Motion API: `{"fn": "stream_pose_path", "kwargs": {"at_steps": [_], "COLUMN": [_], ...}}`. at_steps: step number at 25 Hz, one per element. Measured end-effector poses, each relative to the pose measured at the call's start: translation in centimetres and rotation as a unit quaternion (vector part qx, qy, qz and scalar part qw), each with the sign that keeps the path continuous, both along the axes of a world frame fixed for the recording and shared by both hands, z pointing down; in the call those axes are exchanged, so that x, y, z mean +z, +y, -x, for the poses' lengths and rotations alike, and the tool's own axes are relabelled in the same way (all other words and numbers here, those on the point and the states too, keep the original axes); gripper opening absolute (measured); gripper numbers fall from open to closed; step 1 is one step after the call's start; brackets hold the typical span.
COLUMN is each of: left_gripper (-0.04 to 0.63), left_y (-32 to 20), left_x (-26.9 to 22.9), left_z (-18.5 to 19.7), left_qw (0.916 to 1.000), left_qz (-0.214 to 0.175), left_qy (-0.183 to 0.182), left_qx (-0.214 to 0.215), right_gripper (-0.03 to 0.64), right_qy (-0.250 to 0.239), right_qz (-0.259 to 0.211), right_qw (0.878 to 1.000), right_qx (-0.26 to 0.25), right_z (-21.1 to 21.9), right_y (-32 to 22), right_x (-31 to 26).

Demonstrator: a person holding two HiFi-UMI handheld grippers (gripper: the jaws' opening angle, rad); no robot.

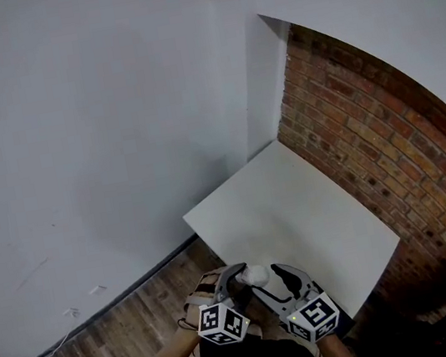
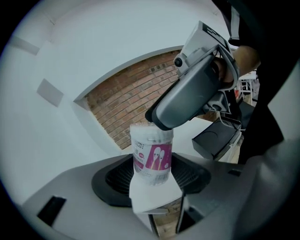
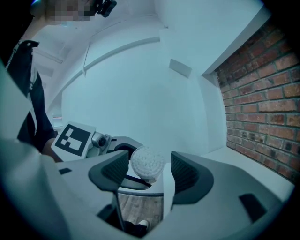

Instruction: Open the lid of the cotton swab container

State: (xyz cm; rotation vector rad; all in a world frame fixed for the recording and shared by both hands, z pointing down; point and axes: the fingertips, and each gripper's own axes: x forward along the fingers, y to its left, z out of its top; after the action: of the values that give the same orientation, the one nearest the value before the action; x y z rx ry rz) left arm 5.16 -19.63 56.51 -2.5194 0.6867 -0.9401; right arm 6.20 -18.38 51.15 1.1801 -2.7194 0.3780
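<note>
While the head view offers only a small white blob between the two tools, over the near edge of the white table point(image 1: 295, 204), the left gripper view makes it plain: the cotton swab container point(image 2: 152, 157), pink label to the camera, is pinched low down by the left gripper point(image 2: 153, 177). Over to the right gripper view: there's the container's round top end-on, dotted with swab tips, sitting between the spread jaws of the right gripper point(image 3: 149, 174), a gap either side. Its long axis rises, slightly tilted, from the left pads, top pointing straight into the right gripper.
</note>
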Motion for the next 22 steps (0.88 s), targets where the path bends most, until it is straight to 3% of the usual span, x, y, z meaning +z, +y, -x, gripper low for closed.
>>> {"fn": "stream_pose_path", "kwargs": {"at_steps": [10,22], "left_gripper": [0.256,0.256], "left_y": [0.5,0.8], "left_x": [1.6,2.8], "left_z": [0.0,-0.2], "left_qw": [0.9972,0.9935], "left_qz": [-0.022,-0.029], "left_qy": [-0.065,-0.1], "left_qx": [0.03,0.046], "right_gripper": [0.267,0.264], "right_qy": [0.006,0.03], "right_qz": [0.029,0.063], "right_qw": [0.999,0.997], "right_qx": [-0.019,-0.028], "right_z": [0.8,0.3], "right_y": [0.1,0.4], "right_x": [1.7,3.7]}}
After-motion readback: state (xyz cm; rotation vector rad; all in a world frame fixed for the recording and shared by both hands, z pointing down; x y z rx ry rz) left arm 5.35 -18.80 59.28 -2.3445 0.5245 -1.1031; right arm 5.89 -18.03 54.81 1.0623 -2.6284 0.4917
